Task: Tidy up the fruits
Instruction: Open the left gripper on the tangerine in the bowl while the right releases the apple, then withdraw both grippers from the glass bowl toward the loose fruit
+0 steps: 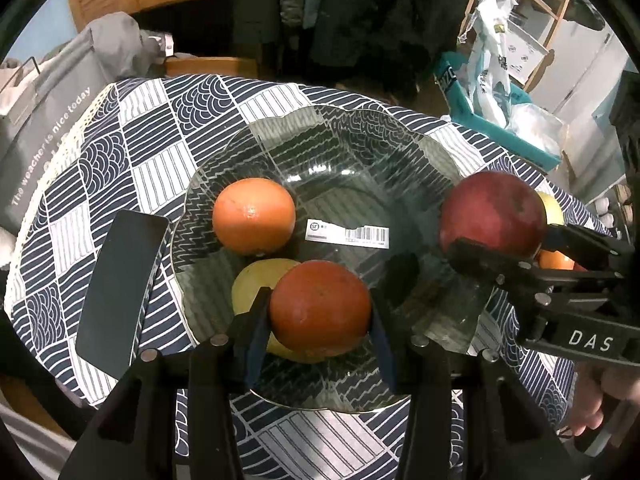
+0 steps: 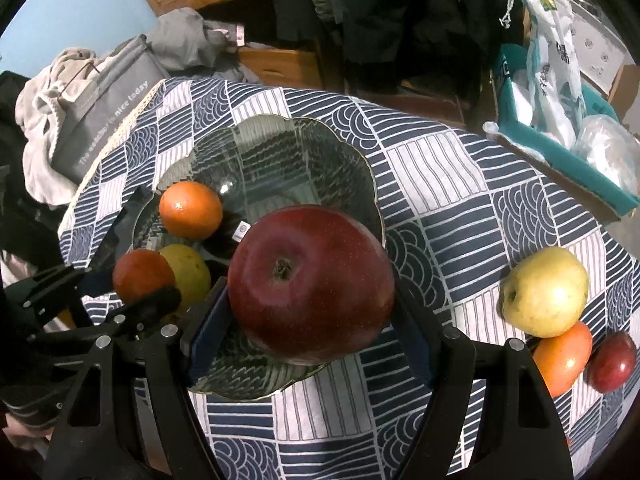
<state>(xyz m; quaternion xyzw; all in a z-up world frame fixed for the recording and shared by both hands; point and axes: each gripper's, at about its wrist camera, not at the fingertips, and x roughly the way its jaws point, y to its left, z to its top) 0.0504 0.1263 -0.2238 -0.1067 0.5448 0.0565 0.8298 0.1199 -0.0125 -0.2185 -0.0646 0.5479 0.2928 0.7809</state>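
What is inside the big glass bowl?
An orange and a yellow fruit lie in the glass bowl, with a barcode sticker showing at the bottom. The dark orange fruit held above covers part of the yellow one.

The bench cloth (image 2: 452, 184) is navy and white, patched with stripes and scalloped wave lines, and the clear greyish glass bowl (image 2: 352, 160) (its rim edged in gold) lets that pattern show through. Each black gripper has blue pads: the left gripper (image 1: 320, 336) around a deep orange fruit (image 1: 320, 308), the right gripper (image 2: 312, 320) around a dark red apple (image 2: 312, 284). A pale yellow apple (image 2: 546, 292), an orange-red fruit (image 2: 562, 360) and a small dark red fruit (image 2: 612, 362) lie on the cloth, beside a black phone (image 1: 120, 288)
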